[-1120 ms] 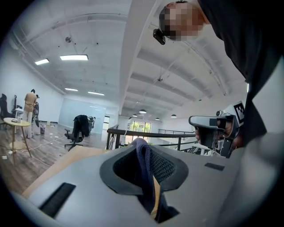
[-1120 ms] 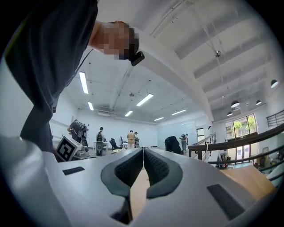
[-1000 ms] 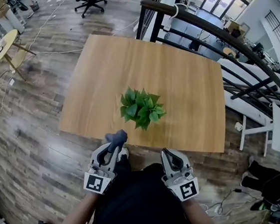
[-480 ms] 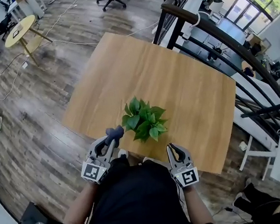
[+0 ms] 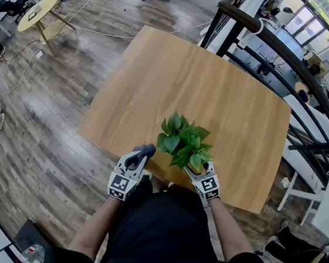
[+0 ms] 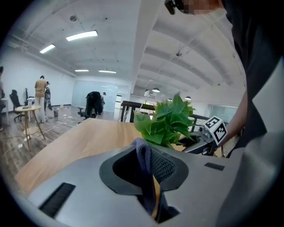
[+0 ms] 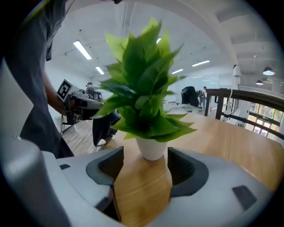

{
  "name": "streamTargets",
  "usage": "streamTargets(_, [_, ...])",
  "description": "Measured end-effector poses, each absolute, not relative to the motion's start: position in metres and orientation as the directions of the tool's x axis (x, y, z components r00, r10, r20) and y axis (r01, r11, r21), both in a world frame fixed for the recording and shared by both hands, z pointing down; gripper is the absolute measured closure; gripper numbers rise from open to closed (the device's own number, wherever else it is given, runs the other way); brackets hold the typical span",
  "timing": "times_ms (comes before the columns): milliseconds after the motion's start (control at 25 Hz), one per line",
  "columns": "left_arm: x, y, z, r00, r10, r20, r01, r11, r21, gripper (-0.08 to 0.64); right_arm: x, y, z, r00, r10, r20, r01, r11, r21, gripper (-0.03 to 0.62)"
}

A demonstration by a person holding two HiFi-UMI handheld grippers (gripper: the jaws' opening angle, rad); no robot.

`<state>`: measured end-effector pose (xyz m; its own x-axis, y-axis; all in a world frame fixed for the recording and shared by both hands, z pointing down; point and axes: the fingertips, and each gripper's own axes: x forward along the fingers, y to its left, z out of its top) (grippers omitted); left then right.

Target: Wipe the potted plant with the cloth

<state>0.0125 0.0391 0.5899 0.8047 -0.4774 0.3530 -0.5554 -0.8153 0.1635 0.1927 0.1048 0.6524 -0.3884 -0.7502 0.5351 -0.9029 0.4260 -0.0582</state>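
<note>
The potted plant (image 5: 183, 139), green leaves in a small white pot (image 7: 152, 149), stands near the table's front edge. My left gripper (image 5: 139, 158) hangs just left of it, shut on a dark blue-grey cloth (image 6: 150, 165) that sticks up between the jaws. The same cloth (image 7: 103, 127) hangs in the right gripper view at the left. My right gripper (image 7: 148, 165) is low at the table, right in front of the pot. Its jaws have just been opening and stand wide. The pot sits at their mouth, untouched by the pads. In the head view the leaves partly hide this gripper (image 5: 197, 171).
The wooden table (image 5: 207, 88) stretches away behind the plant. A black stair railing (image 5: 272, 45) runs along its right side. Wood floor, a round side table (image 5: 37, 12) and office chairs lie at the far left. The person's body is close to the table's front edge.
Both grippers have dropped and moved forward to the plant. The right one came up to the pot and its jaws went from shut to wide open. The left still holds the cloth.
</note>
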Motion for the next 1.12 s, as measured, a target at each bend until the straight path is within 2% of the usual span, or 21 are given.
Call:
streamTargets(120, [0.027,0.031,0.608,0.806,-0.449,0.386,-0.535,-0.831,0.151,0.489,0.184,0.085,0.669,-0.384,-0.727,0.57,-0.901,0.431,-0.057,0.294])
streamTargets(360, [0.061,0.001,0.64,0.762,-0.46,0.455,-0.569,-0.812,0.131,0.488,0.184,0.071,0.678,-0.407,-0.678,0.612,-0.855,0.519,0.006,0.293])
streamTargets(520, [0.08,-0.001,0.64,0.816,-0.402,0.416,-0.52,-0.825,0.222,0.489,0.178,0.067,0.666,-0.415,-0.667,0.619,-0.839,0.544,0.024,0.293])
streamTargets(720, [0.101,0.001,0.637,0.861,-0.341,0.377,-0.454,-0.849,0.271,0.489,0.178,0.062,0.668,-0.44,-0.63,0.64,-0.834,0.551,-0.031,0.295])
streamTargets(1120, [0.111,0.037,0.633,0.918,-0.23,0.325,-0.344,-0.868,0.358,0.489,0.178,0.047,0.669,-0.423,-0.658,0.623,-0.863,0.502,-0.055,0.295])
